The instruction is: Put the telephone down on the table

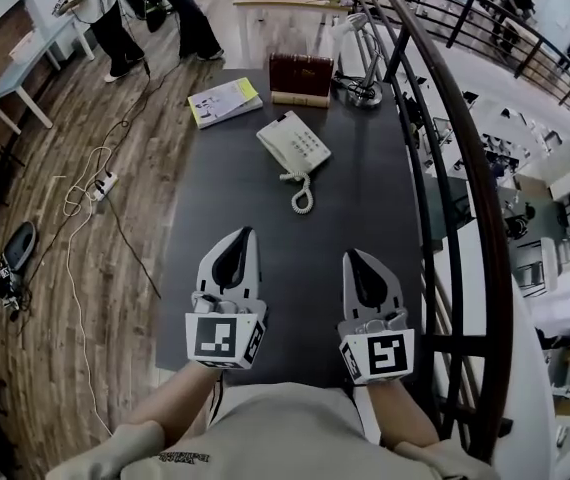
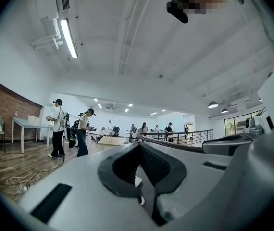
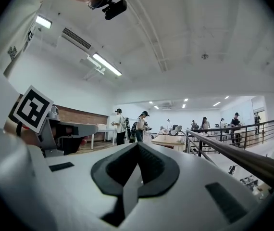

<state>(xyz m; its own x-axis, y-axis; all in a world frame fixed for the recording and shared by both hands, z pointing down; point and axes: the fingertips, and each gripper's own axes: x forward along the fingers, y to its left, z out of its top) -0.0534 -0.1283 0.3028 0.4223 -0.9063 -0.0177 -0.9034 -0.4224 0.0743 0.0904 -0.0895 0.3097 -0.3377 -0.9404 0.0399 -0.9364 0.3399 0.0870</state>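
A white telephone [image 1: 293, 146] rests on the dark table [image 1: 265, 298] in the head view, handset on its cradle, coiled cord [image 1: 303, 196] trailing toward me. Both grippers hover over the near part of the table, well short of the phone. My left gripper [image 1: 244, 233] is shut with nothing between its jaws; in the left gripper view its tips [image 2: 139, 146] meet. My right gripper [image 1: 351, 256] is also shut and empty, its tips [image 3: 137, 145] together in the right gripper view. The phone barely shows past the left jaws.
At the table's far end lie a brown book [image 1: 301, 78], a booklet with a yellow cover [image 1: 224, 101] and a desk lamp [image 1: 360, 63]. A black railing [image 1: 465, 168] runs along the right side. Cables [image 1: 90, 183] lie on the wooden floor at left. People stand beyond.
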